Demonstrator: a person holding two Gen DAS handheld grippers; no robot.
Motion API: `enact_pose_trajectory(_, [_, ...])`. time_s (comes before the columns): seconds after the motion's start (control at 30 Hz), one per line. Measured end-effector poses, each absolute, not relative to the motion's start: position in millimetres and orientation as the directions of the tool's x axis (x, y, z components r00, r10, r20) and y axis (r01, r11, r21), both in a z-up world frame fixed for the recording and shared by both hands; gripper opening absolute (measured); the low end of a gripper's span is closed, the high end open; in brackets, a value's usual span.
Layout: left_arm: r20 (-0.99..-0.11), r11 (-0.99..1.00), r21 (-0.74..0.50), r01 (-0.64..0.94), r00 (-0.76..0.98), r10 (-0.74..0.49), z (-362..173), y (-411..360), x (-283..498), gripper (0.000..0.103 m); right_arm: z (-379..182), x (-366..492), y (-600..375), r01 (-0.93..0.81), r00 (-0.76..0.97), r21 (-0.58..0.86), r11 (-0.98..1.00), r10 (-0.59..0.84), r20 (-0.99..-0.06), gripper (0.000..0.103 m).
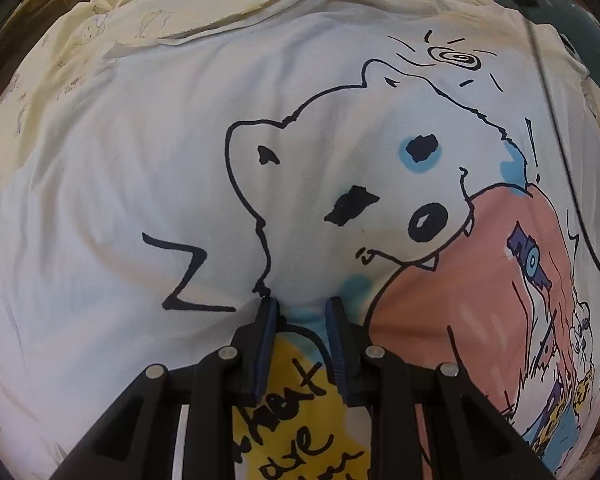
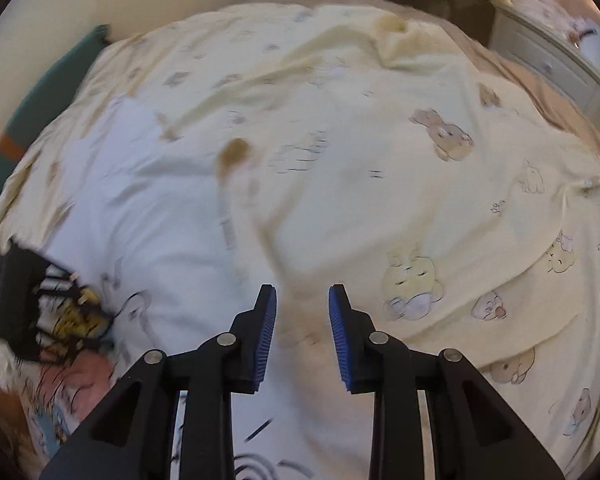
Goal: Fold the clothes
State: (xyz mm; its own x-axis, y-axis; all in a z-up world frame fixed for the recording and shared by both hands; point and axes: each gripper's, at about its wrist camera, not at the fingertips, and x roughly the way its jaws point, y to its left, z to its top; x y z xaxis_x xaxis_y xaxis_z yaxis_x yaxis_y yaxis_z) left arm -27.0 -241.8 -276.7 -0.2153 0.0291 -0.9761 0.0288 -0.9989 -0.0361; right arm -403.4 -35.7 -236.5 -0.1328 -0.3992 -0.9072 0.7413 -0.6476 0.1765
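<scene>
White cotton of the printed T-shirt (image 1: 148, 184) is seen spread flat on a yellow bedsheet (image 1: 80, 40) in the left wrist view. The left gripper (image 1: 302, 312) is pressed onto the print, jaws a little apart, nothing pinched.

In the blurred right wrist view, the right gripper (image 2: 302, 304) hangs empty, slightly spread, over the shirt's edge. A first fold seems to be prepared; next, an edge must be pinched.
</scene>
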Motion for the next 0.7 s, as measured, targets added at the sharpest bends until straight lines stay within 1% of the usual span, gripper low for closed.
enact_pose_trajectory(0.1, [-0.975,-0.999,-0.039,0.027,-0.218,0.032,-275.7,-241.8,-24.7,0.026,-264.5,-405.7,-46.1,0.734,0.056,0.301,-0.608,-0.388,-0.920,0.031])
enact_pose_trajectory(0.17, [-0.974,-0.999,-0.040,0.025,-0.223,0.033,-275.0,-241.6,-22.6,0.026,-269.9,-398.1,-50.8,0.764,0.082,0.293,-0.575,-0.363,-0.928,0.029])
enact_pose_trajectory(0.23, [-0.973,-0.999,-0.040,0.023,-0.229,0.033,-274.3,-241.3,-20.3,0.026,-261.0,-389.6,-52.7,0.801,0.050,0.257,-0.540,-0.368,-0.928,0.015])
enact_pose_trajectory(0.27, [-0.972,-0.999,-0.040,0.022,-0.231,0.034,-273.9,-241.2,-19.3,0.026,-253.8,-385.8,-54.1,0.821,0.023,0.230,-0.523,-0.372,-0.928,0.012])
enact_pose_trajectory(0.3, [-0.972,-0.999,-0.040,0.020,-0.234,0.034,-273.6,-241.1,-18.3,0.026,-244.8,-382.8,-55.1,0.837,-0.007,0.201,-0.508,-0.378,-0.926,0.007])
enact_pose_trajectory(0.33, [-0.971,-0.999,-0.042,0.020,-0.234,0.036,-273.3,-241.3,-17.6,0.026,-234.0,-380.6,-55.5,0.851,-0.041,0.171,-0.496,-0.387,-0.921,0.005])
enact_pose_trajectory(0.4, [-0.971,-0.999,-0.047,0.019,-0.235,0.042,-272.6,-241.8,-16.1,0.026,-214.1,-384.9,-53.3,0.853,-0.128,0.102,-0.512,-0.394,-0.910,0.004])
enact_pose_trajectory(0.47, [-0.971,-0.999,-0.050,0.018,-0.235,0.044,-272.0,-241.6,-14.6,0.026,-197.0,-404.1,-43.5,0.815,-0.240,0.025,-0.578,-0.378,-0.894,0.004])
enact_pose_trajectory(0.53, [-0.971,-0.999,-0.051,0.017,-0.234,0.045,-271.3,-240.9,-13.2,0.026,-190.9,-430.7,-33.6,0.739,-0.327,-0.029,-0.673,-0.320,-0.889,0.004])
enact_pose_trajectory(0.63, [-0.972,-0.998,-0.053,0.017,-0.231,0.048,-270.5,-238.7,-10.9,0.026,-193.8,-464.0,-20.4,0.632,-0.367,-0.060,-0.772,-0.230,-0.901,0.006])
enact_pose_trajectory(0.7, [-0.972,-0.998,-0.055,0.020,-0.230,0.049,-270.0,-237.1,-8.8,0.026,-198.7,-468.0,-19.2,0.621,-0.338,-0.028,-0.783,-0.236,-0.911,0.006])
